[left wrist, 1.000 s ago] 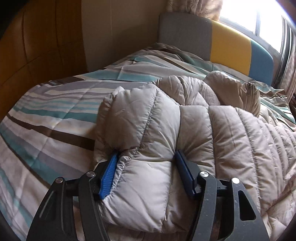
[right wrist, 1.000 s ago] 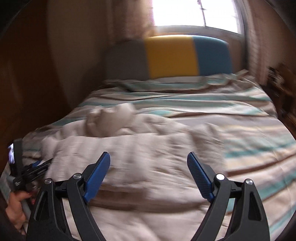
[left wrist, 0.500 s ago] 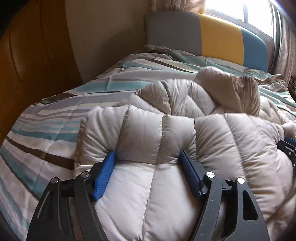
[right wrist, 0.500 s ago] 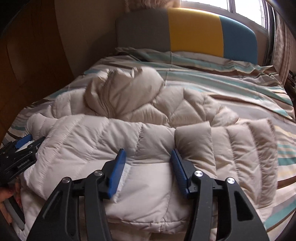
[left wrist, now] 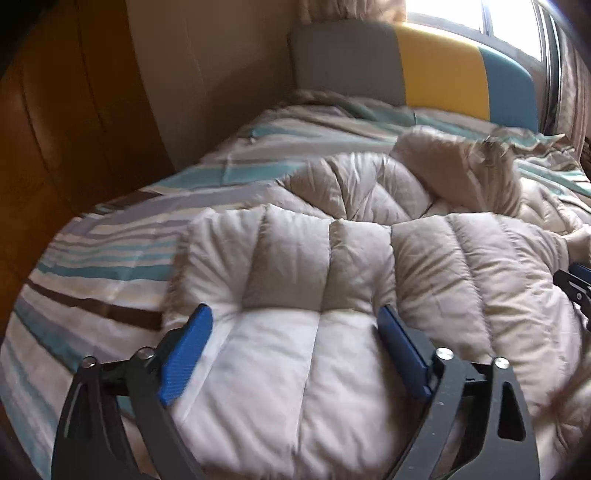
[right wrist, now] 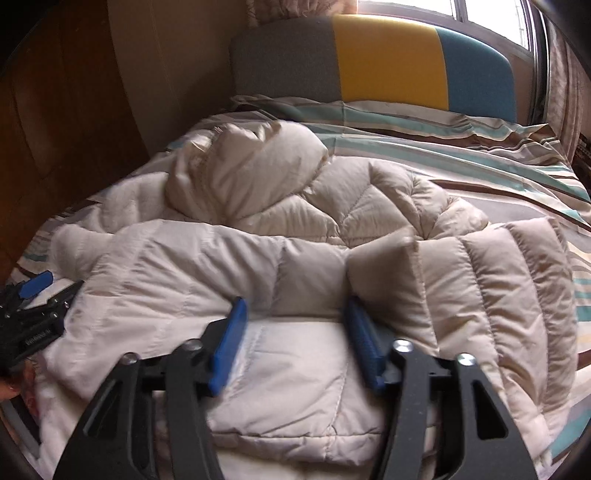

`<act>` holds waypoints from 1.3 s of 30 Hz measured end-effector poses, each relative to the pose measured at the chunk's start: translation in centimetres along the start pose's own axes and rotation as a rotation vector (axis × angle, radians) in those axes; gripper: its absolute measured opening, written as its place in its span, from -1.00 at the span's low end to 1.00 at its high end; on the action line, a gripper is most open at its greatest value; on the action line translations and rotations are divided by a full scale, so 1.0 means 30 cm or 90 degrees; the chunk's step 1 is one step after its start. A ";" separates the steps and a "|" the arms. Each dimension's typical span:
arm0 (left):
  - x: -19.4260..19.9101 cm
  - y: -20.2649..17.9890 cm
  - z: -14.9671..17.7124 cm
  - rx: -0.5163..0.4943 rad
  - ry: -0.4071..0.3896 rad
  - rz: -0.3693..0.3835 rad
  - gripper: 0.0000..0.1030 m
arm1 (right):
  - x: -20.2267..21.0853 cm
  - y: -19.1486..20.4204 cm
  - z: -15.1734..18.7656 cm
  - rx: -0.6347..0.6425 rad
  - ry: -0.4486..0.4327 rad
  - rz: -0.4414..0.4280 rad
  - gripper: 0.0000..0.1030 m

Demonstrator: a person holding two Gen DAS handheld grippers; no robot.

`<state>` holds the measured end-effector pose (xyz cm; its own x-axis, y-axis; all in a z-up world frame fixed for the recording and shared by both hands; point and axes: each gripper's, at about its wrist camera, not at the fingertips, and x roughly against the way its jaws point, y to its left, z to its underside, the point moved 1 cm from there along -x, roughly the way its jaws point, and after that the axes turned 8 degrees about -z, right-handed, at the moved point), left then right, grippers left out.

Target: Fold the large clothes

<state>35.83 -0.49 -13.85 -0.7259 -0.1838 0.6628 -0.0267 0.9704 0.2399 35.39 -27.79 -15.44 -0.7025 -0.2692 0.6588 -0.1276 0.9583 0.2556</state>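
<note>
The folded beige puffer jacket (left wrist: pixel 332 295) bulges between the just-widened jaws of the left gripper (left wrist: pixel 295 343) and right gripper (right wrist: pixel 295 332), lying crosswise on the striped bed (left wrist: pixel 110 258).

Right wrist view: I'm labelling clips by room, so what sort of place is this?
Most likely a bedroom: a bed with striped bedding, a padded headboard under a window, and a puffy coat spread on top.

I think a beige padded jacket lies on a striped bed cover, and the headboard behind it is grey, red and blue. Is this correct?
Not quite: the headboard's middle panel is yellow, not red, as the right wrist view shows. The rest holds: the beige padded jacket lies on the striped bed cover.
</note>
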 end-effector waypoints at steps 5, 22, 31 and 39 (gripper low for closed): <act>0.106 -0.014 0.001 0.004 -0.043 0.040 0.78 | 0.121 0.025 0.046 0.028 -0.015 -0.003 0.28; -0.054 -0.069 0.047 -0.013 0.044 0.082 0.94 | 0.009 0.006 0.126 0.048 0.021 0.053 0.29; 0.155 0.070 0.022 0.056 0.004 0.122 0.94 | 0.007 0.010 0.116 0.054 0.030 0.060 0.31; 0.300 0.263 0.164 0.172 -0.029 0.107 0.94 | 0.048 0.032 0.101 0.069 0.041 0.075 0.41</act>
<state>25.71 6.29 -9.46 -0.7655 -0.0165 0.6432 -0.0810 0.9942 -0.0709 32.15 -26.97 -16.39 -0.6710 -0.1564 0.7247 -0.1237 0.9874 0.0985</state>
